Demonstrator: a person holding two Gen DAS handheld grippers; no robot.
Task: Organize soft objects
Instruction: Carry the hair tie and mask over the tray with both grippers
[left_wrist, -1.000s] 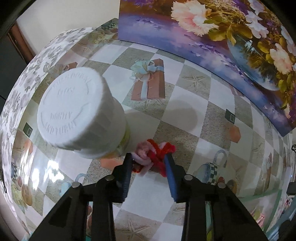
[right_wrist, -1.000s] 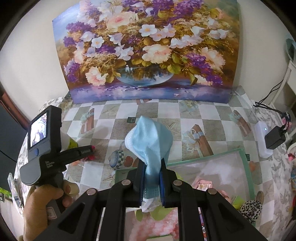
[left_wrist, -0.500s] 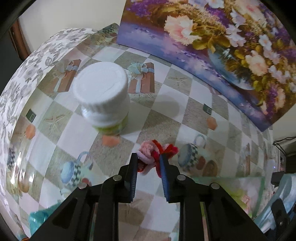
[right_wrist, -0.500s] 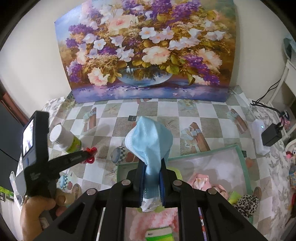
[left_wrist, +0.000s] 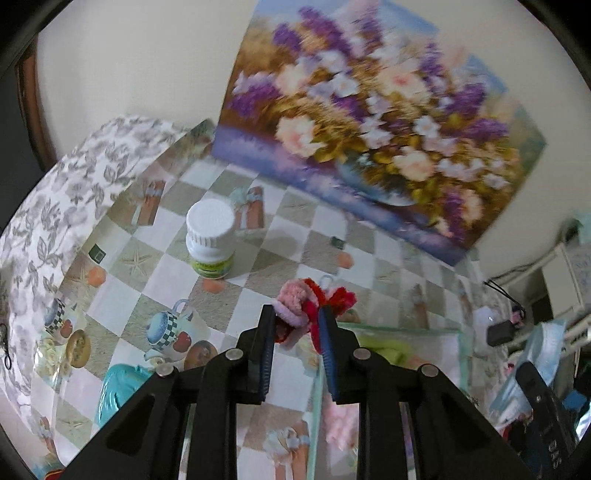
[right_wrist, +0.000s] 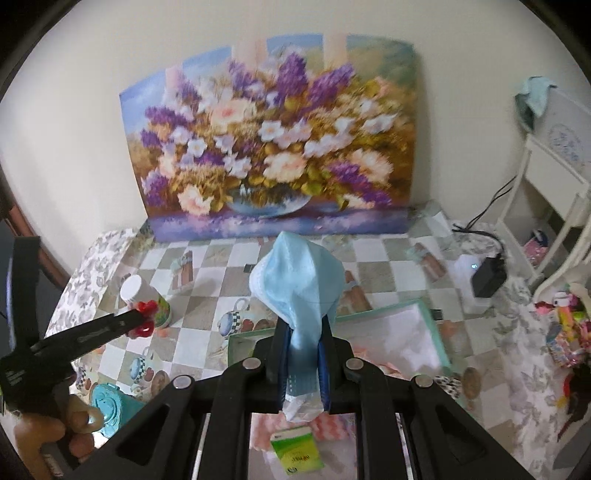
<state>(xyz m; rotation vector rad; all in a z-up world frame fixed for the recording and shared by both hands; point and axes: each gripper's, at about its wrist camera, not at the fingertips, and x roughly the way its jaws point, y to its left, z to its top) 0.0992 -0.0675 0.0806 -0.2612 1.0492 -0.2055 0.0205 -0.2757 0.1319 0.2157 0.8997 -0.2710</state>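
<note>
A red and pink chenille hair tie (left_wrist: 312, 308) is clamped between the pads of the left hand-held gripper (left_wrist: 297, 325), whose jaws have just been closing and stand narrowly apart on it. The hair tie is held clear of the table (left_wrist: 280, 243), above the checked oilcloth and near the corner of a green-rimmed tray (left_wrist: 399, 326). In the right wrist view the same bundle (right_wrist: 144, 317) is seen at the tip of the left hand-held gripper (right_wrist: 142, 319), in front of a white-capped bottle (right_wrist: 142, 297) that stands upright on the table (right_wrist: 384, 254).

A light blue face mask (right_wrist: 299, 284) is pinched by the right hand-held gripper (right_wrist: 303, 354), whose jaws are drawn fully together on the gathered lower part of the mask, while the upper part billows above the fingertips. The mask is held over the near edge of the green-rimmed tray (right_wrist: 428, 314), in which pink fabric is seen. A floral painting (right_wrist: 273, 147) is propped against the wall at the far side of the table. A teal object (right_wrist: 107, 406) lies by the person's hand (right_wrist: 55, 432), which grips the handle of the left hand-held gripper.
</note>
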